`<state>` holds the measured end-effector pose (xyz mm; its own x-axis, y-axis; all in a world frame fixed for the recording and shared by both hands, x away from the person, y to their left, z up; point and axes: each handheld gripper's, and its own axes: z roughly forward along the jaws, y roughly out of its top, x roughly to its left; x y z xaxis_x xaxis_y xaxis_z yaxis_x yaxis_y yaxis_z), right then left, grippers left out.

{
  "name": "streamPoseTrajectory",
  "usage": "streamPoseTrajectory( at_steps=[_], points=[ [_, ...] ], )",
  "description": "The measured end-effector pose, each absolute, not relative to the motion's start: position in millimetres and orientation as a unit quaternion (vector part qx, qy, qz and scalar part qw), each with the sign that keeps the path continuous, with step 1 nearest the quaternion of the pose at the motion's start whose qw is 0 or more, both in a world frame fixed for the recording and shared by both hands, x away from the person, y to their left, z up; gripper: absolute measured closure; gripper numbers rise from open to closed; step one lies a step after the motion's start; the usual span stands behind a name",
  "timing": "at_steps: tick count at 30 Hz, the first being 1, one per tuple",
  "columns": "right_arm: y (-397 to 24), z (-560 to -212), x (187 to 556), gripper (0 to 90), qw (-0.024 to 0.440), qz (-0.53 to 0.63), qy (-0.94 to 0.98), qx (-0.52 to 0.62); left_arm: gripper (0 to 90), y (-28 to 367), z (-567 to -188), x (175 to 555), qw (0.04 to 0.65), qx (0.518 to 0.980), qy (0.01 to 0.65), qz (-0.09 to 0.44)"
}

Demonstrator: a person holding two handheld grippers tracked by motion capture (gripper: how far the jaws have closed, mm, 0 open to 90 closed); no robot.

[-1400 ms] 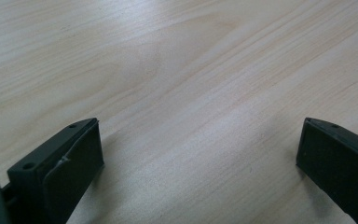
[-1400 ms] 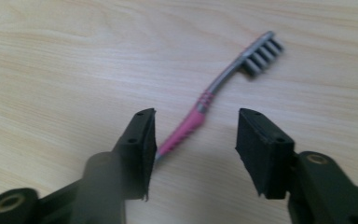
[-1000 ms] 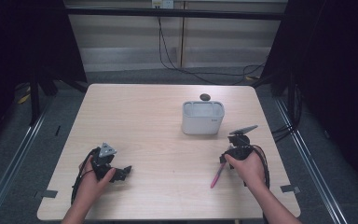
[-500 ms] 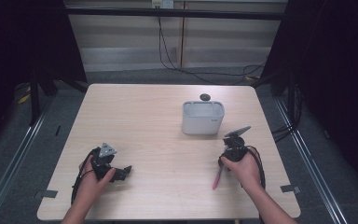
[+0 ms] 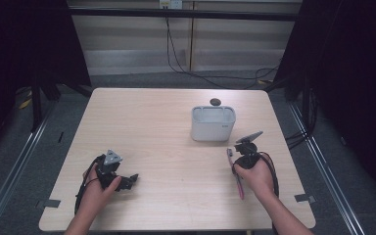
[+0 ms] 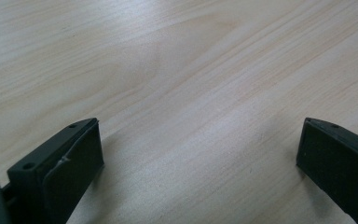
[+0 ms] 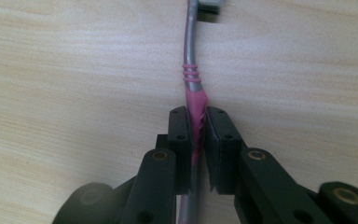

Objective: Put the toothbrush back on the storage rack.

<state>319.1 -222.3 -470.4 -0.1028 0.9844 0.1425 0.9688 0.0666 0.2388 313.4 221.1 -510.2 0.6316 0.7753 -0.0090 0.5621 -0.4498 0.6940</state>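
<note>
In the high view the toothbrush (image 5: 235, 172) lies on the table (image 5: 166, 127) just below and right of the white holder (image 5: 213, 123), well in from the right edge, with the right gripper (image 5: 245, 155) over it; a dark knob (image 5: 215, 102) sits just behind the holder, and the left gripper (image 5: 127, 181) rests far left of the holder with bare wood between. In the left gripper view its jaws stand wide over bare wood. In the right gripper view the right gripper (image 7: 198, 133) has just been closing and now clamps the toothbrush's (image 7: 193, 88) pink grip, head (image 7: 209, 5) pointing away, open wood either side.
</note>
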Motion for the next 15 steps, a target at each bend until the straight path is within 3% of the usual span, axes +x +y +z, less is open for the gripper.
streamPoseTrajectory(
  at_steps=[15],
  points=[
    [-225.5,-461.1,318.1,81.8,0.028,0.175,0.731,0.659,0.0,221.1,-510.2,313.5,0.340,0.837,0.399,0.158]
  ],
)
